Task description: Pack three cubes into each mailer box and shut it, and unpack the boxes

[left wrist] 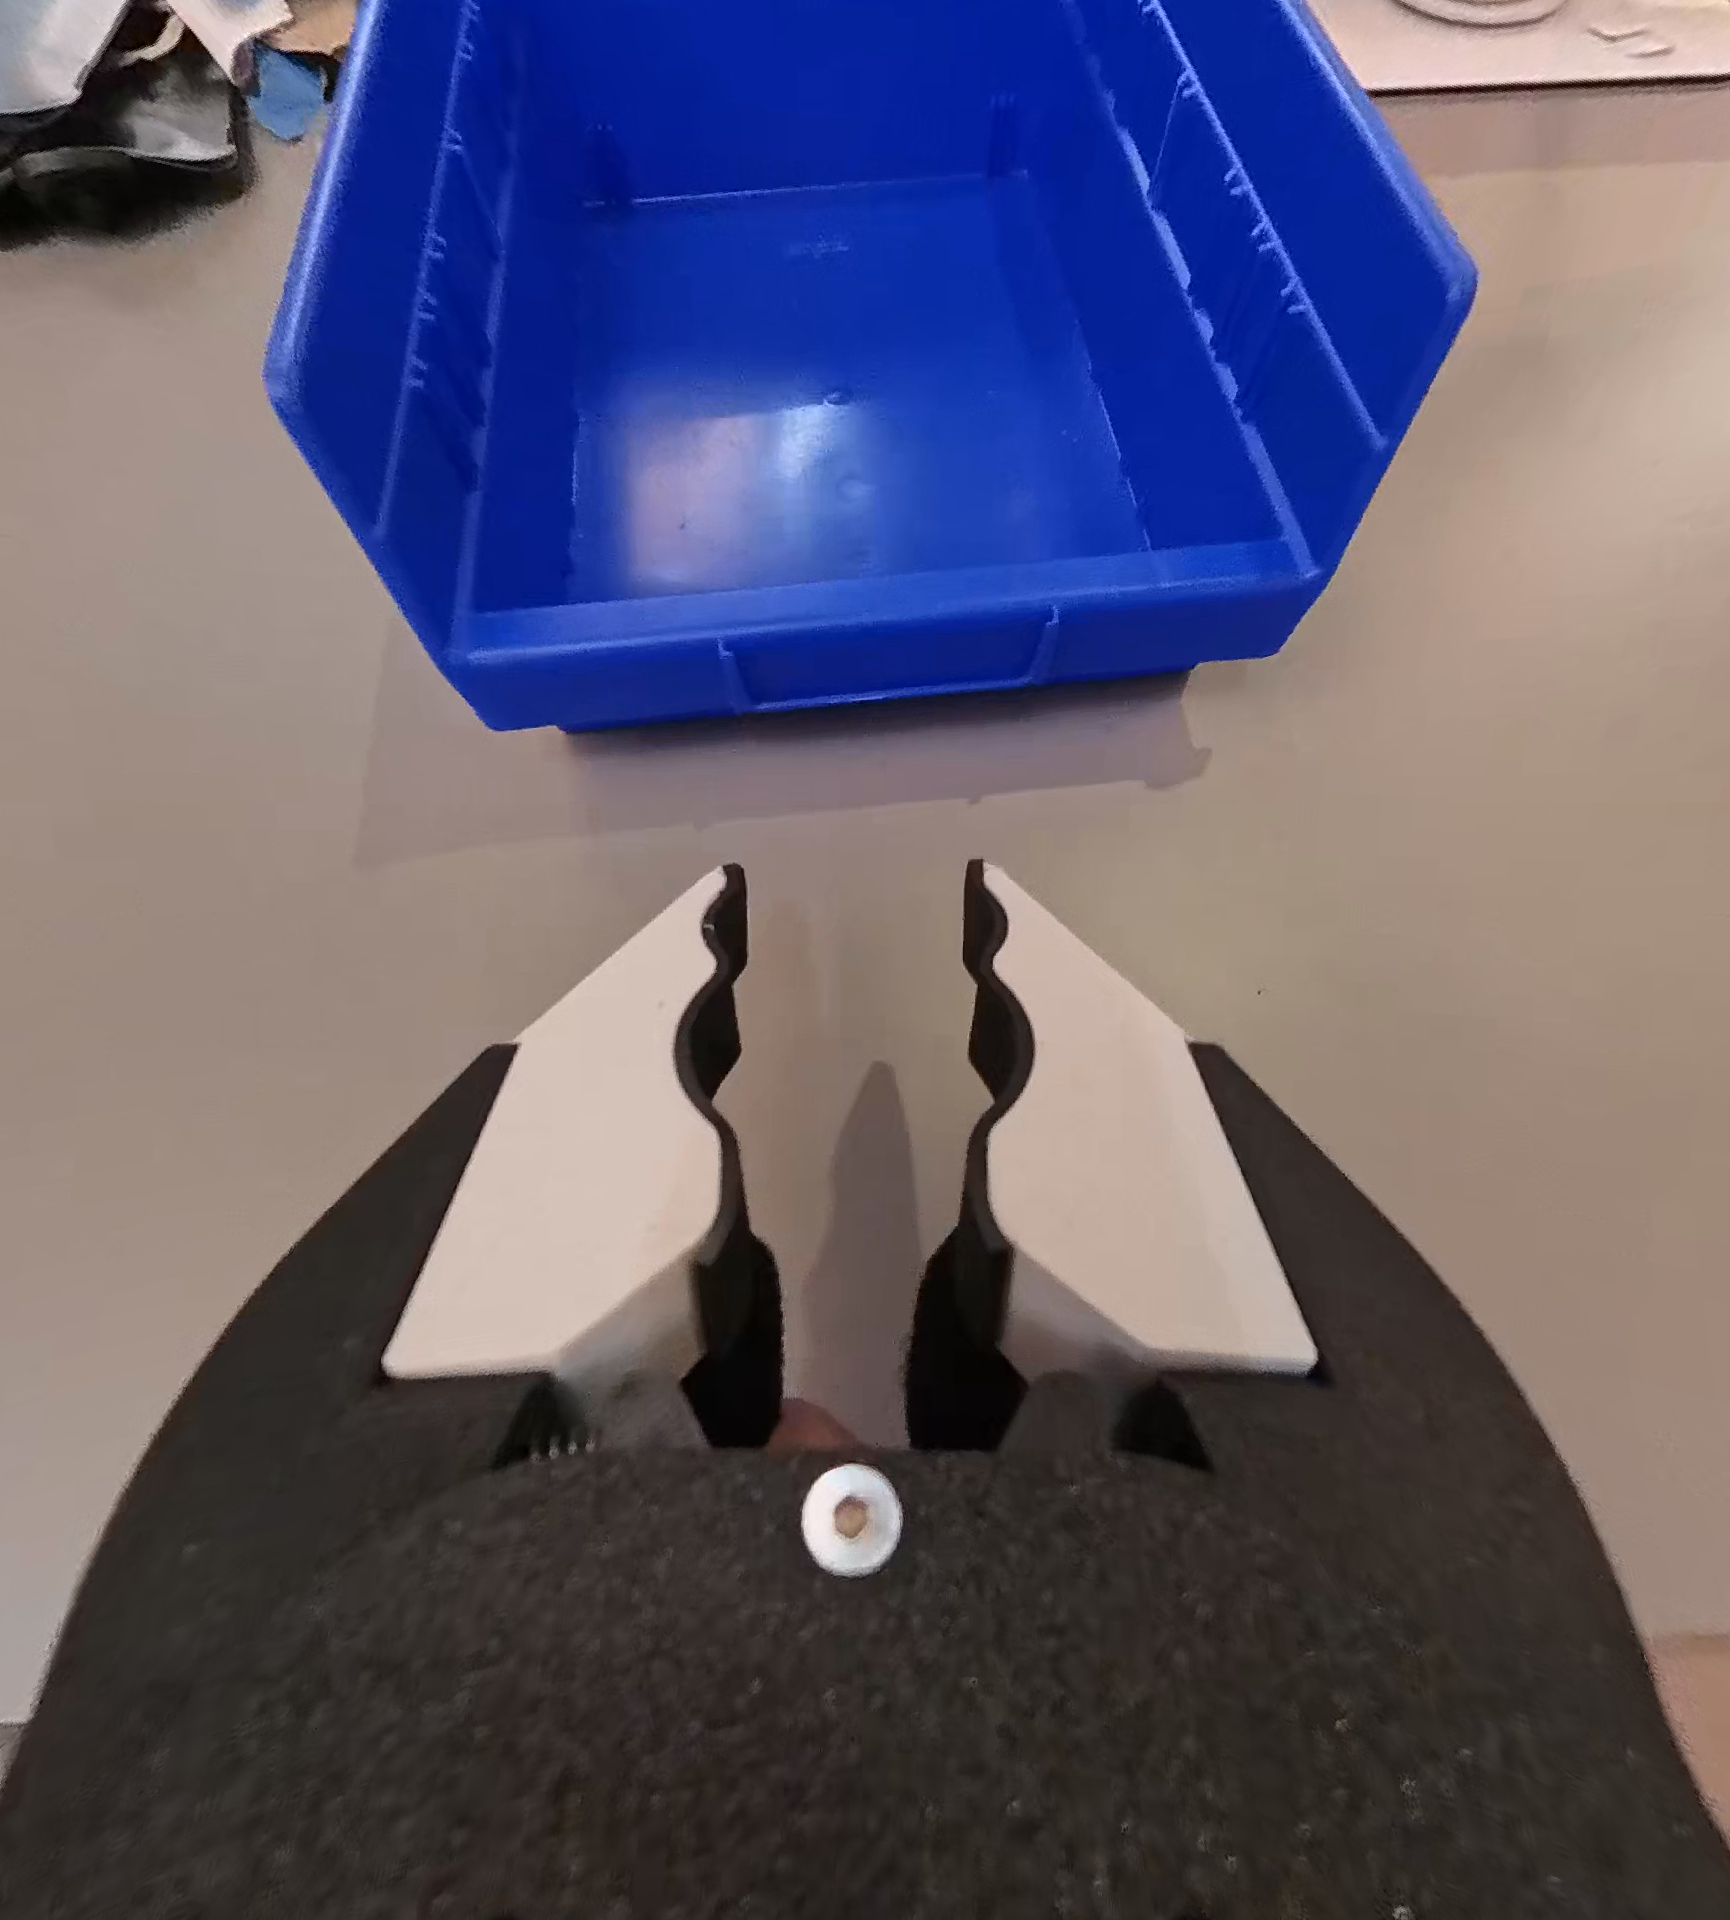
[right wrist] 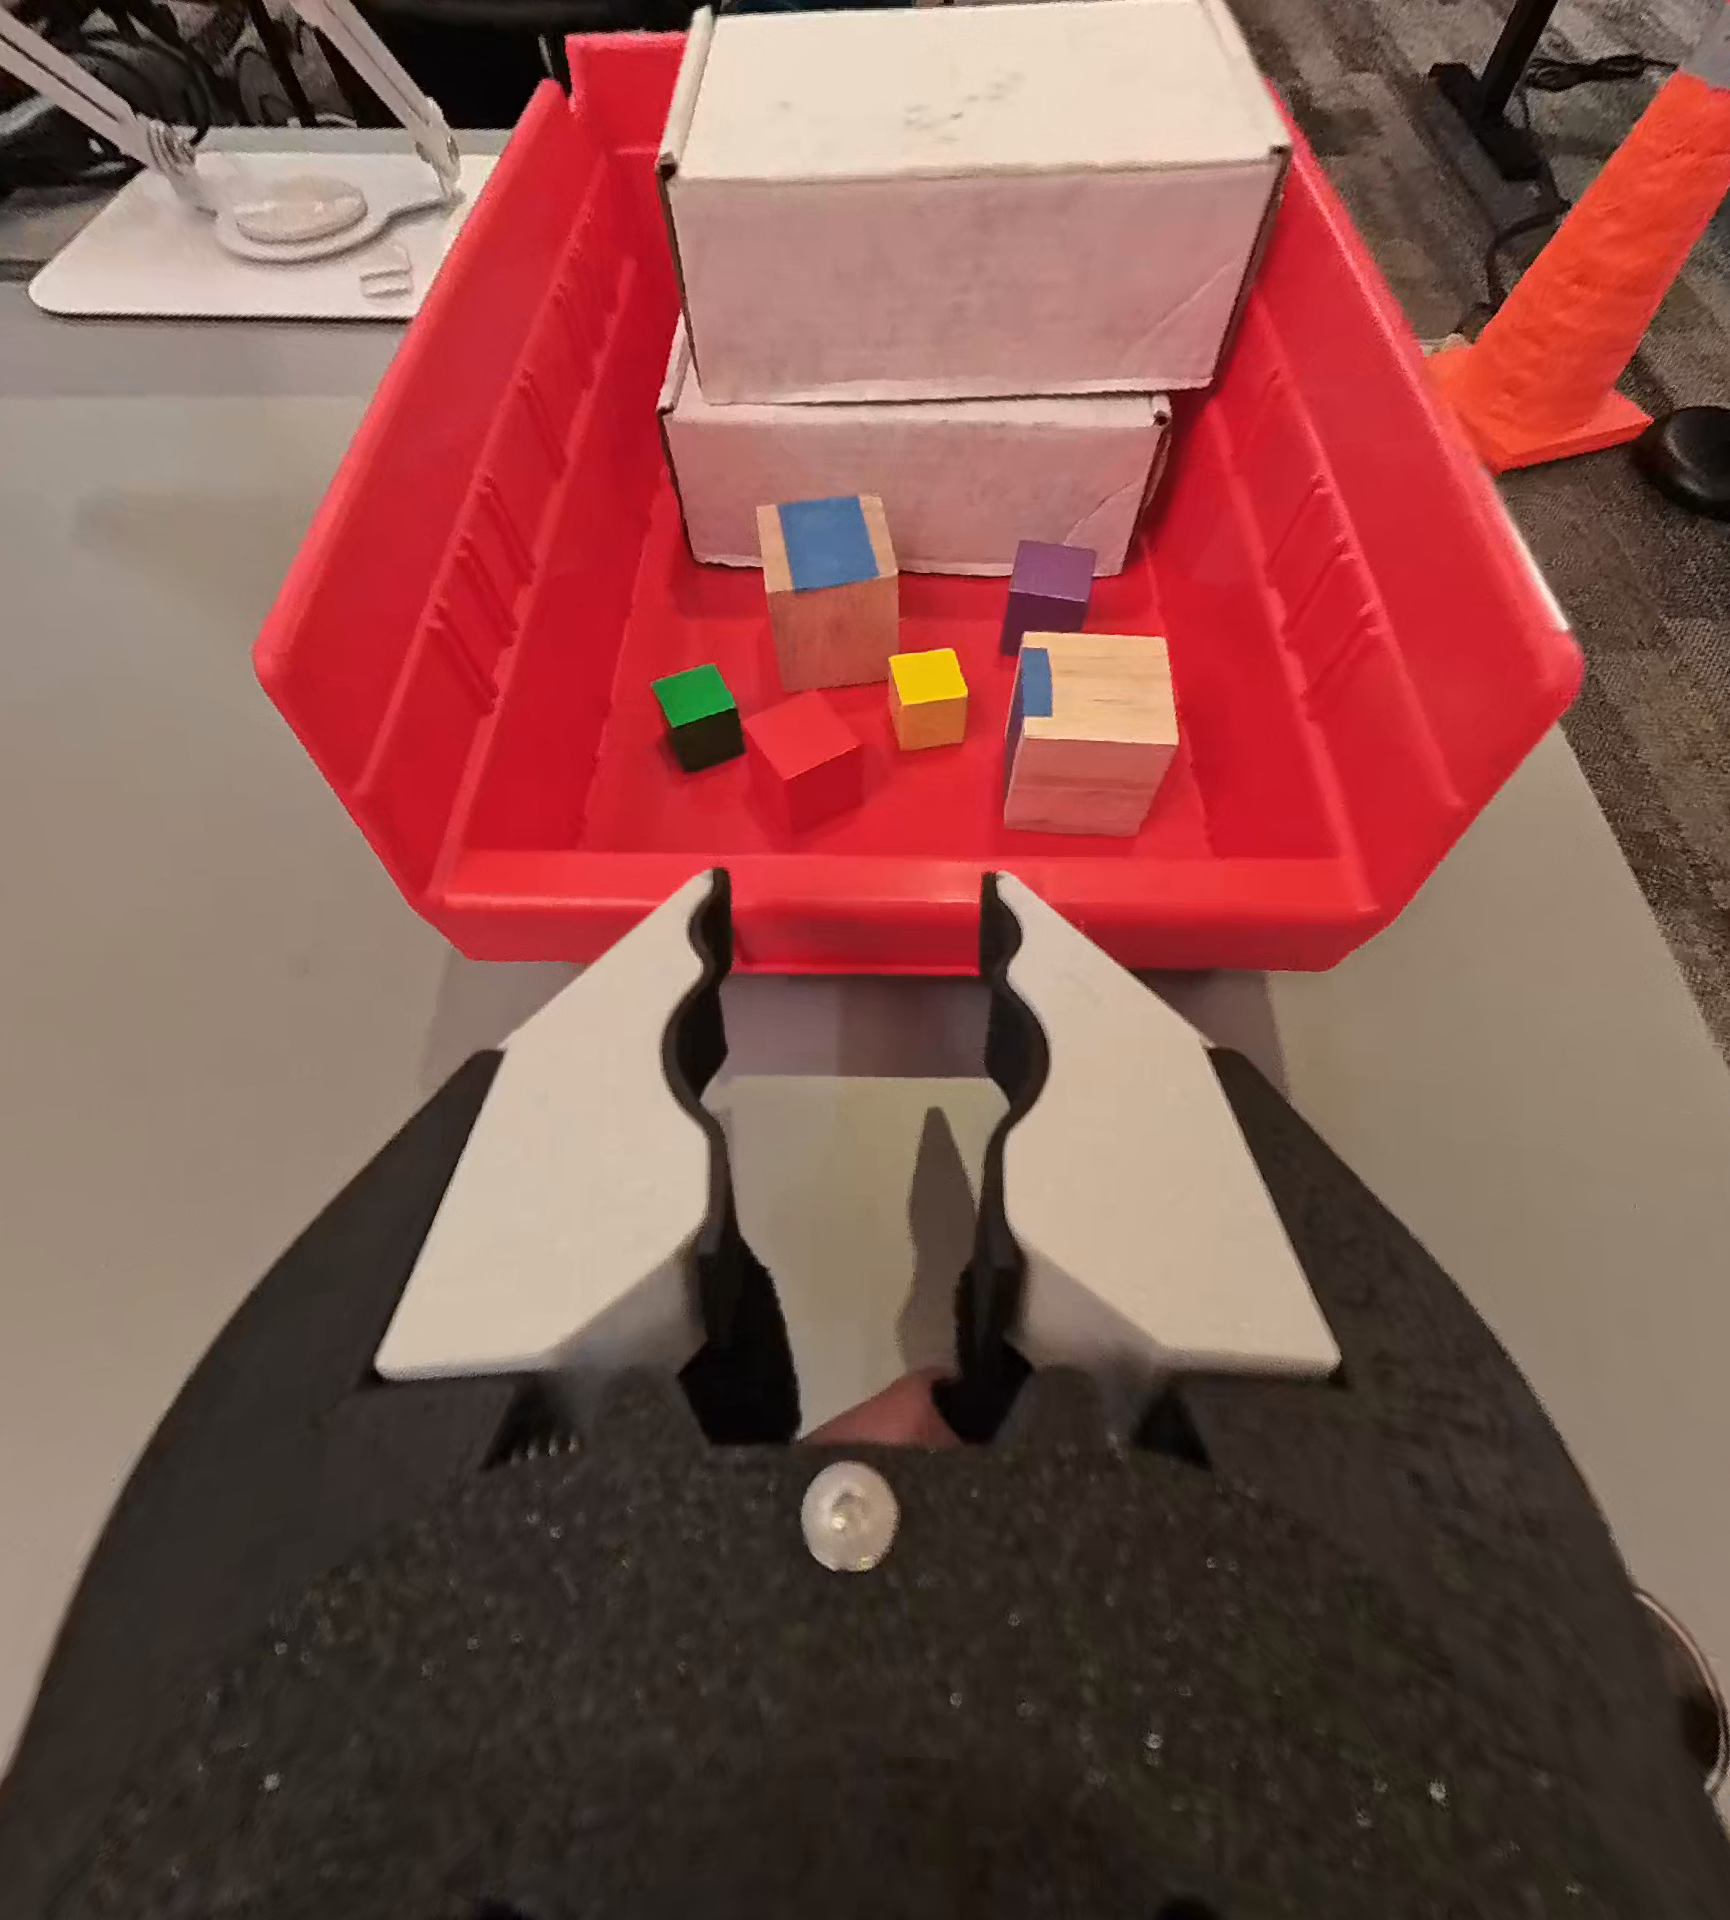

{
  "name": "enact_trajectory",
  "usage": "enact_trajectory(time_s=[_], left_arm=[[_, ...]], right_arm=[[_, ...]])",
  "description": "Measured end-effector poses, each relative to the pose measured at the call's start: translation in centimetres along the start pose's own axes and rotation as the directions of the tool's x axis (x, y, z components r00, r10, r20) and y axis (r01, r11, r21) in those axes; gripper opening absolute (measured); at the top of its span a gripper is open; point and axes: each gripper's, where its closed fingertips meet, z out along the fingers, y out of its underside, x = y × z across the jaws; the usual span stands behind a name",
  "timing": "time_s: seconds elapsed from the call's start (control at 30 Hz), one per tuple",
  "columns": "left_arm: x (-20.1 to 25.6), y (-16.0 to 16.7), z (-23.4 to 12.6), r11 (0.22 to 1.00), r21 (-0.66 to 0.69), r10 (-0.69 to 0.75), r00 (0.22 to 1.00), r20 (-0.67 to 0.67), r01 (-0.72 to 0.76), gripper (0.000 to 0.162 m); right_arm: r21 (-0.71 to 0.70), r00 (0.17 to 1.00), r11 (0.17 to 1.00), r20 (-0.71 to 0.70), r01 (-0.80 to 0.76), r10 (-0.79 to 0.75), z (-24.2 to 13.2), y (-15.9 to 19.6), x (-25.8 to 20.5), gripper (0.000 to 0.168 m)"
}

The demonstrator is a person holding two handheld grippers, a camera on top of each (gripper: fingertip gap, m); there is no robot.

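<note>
Lower mailer box (right wrist: 918, 488) (partly hidden)

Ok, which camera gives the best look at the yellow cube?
The right wrist view. The yellow cube sits unobstructed on the floor of the red bin, among the other cubes. The left wrist view shows only an empty blue bin, no cube.

2 shut white mailer boxes (right wrist: 965, 197) stacked | 6 cubes (right wrist: 828, 592) loose | red bin (right wrist: 373, 623)
</note>
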Motion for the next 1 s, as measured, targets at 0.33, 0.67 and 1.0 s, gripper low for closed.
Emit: enact_trajectory(time_s=[0.33, 0.67, 1.0], left_arm=[[-0.1, 0.2, 0.2, 1.0, -0.02, 0.011, 1.0, 0.006, -0.011, 0.039], [23.5, -6.0, -3.4, 0.905, 0.324, 0.37, 0.888, -0.275, -0.277, 0.051], [50.2, -8.0, 8.8, 0.946, 0.201, 0.314, 0.876, -0.367, -0.255, 0.058]], right_arm=[[-0.01, 0.999, 0.999, -0.016, 0.036, -0.036, 0.1, 0.2, -0.2, 0.047], [0.253, 0.984, 0.967, -0.176, 0.015, 0.03, -2.8, -4.5, 6.5, 0.052], [0.124, 0.978, 0.987, -0.17, -0.105, 0.125, 1.9, -0.3, 11.0, 0.059]])
